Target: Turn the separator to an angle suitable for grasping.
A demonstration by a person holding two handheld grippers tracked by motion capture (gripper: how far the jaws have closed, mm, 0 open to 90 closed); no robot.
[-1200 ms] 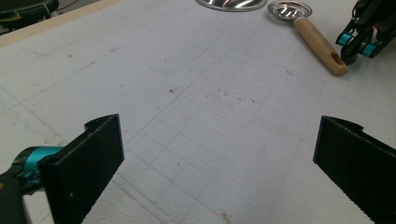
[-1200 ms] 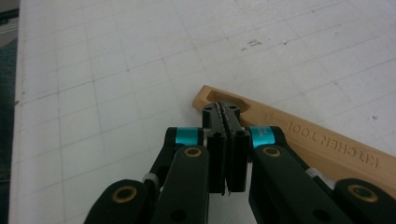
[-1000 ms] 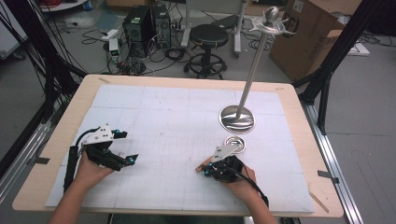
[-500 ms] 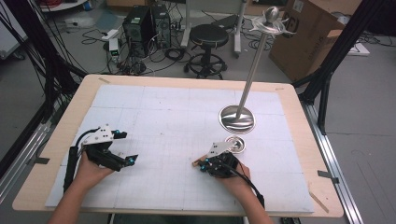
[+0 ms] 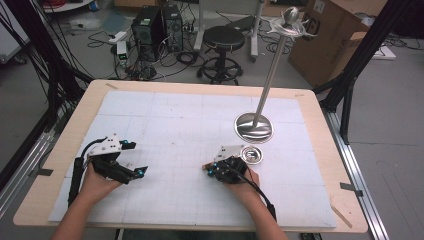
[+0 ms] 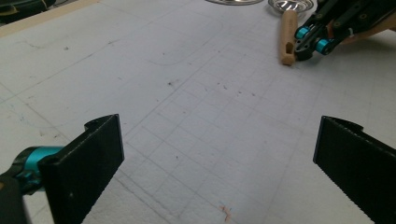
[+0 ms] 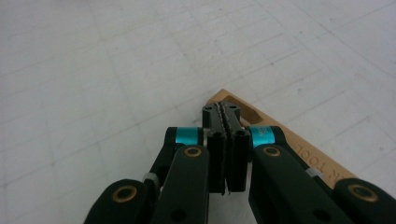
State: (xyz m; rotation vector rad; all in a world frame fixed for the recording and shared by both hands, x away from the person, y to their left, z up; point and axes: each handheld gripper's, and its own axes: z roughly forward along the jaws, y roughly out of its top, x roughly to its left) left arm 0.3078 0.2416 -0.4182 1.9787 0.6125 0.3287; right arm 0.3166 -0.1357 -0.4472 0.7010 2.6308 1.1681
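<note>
While the right hand-held gripper (image 5: 211,170) sits low on the bench (image 5: 175,115) with its jaws pressed together and nothing visible between them, the wooden handle (image 7: 303,154) lies right beside it, not in its grip. In the right gripper view the handle runs under and to the right of the closed tips, with its slotted end poking out just past them. In the left gripper view the same handle (image 6: 287,32) lies flat on the white mat, touching or almost touching the right hand-held gripper (image 6: 303,44). Its long axis runs away from that camera toward a small metal bowl (image 6: 294,4). I cannot tell whether handle and bowl are one piece.

From above, the handle's tip (image 5: 206,166) sticks out at the gripper's left, and the bowl (image 5: 252,155) sits behind the hand toward the far right. The handle's line therefore slants from near-left to far-right beneath the gripper. My judgement is that a grasp needs the jaws to open and straddle the handle across that slant, shifting slightly to the gripper's own right.

The left hand-held gripper (image 5: 135,159) rests well apart with its jaws spread wide over bare mat, so the right hand is far nearer. A tall metal stand (image 5: 254,127) rises just beyond the bowl.
</note>
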